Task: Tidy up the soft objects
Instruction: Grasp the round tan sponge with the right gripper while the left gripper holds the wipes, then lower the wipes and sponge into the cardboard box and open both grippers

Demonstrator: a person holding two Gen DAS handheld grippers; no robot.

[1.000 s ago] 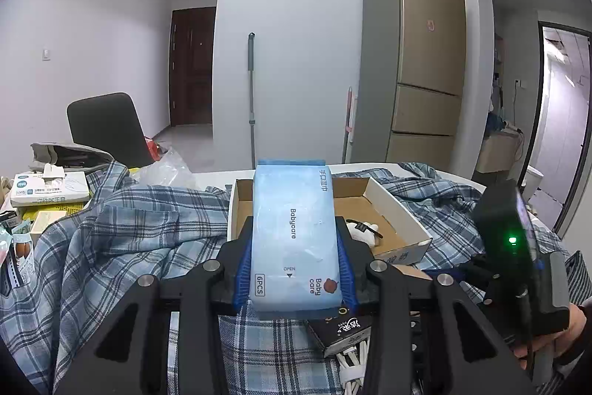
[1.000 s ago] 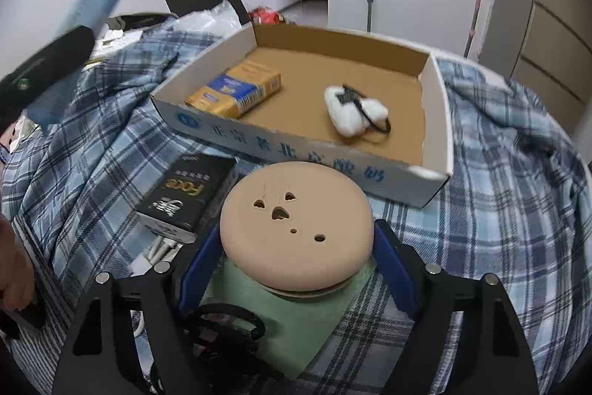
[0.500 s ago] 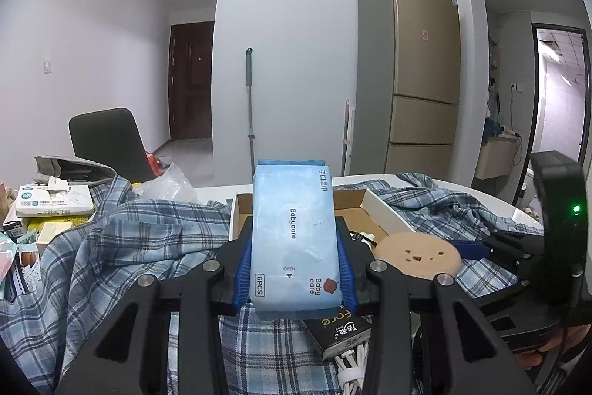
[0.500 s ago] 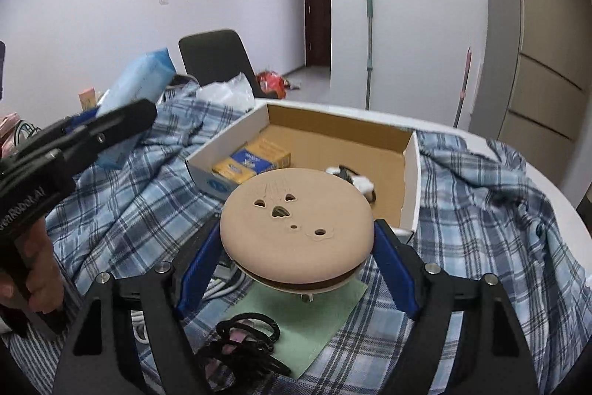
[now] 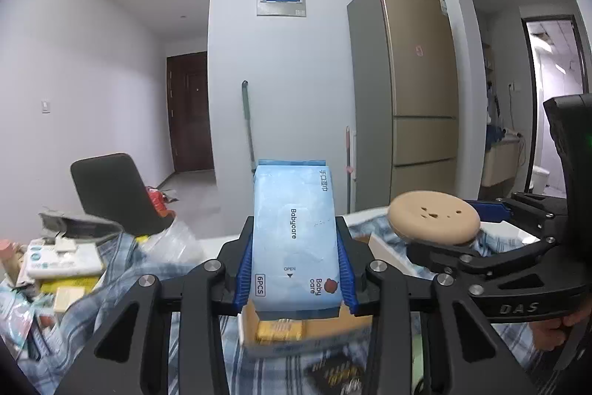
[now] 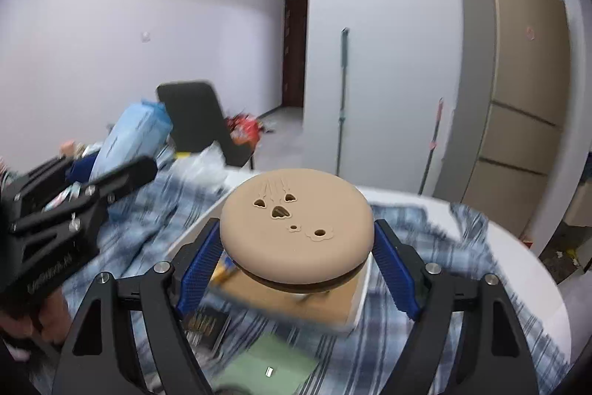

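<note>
Blue-checked cloth [image 5: 122, 269] covers the table, with a heap of small boxes and packets [image 5: 59, 261] piled at its left edge, in front of a black chair [image 5: 111, 195]. To the right of that heap, the left gripper [image 5: 295, 269] is raised over the near part of the table, its 2 blue pads clamped on a pale blue Babycare wipes pack [image 5: 294, 232] that stands upright between them. Under it lies an open cardboard box [image 6: 296, 298] on the cloth, with a yellow packet [image 5: 281, 330] inside and a dark box [image 6: 205, 324] just beside its near left corner. Further right, the right gripper [image 6: 296, 258] holds a round tan cushion [image 6: 296, 224] flat between its pads, above the cardboard box. A green sheet [image 6: 266, 363] lies on the cloth at the near edge. A bronze fridge [image 5: 418, 106] stands against the right wall.
</note>
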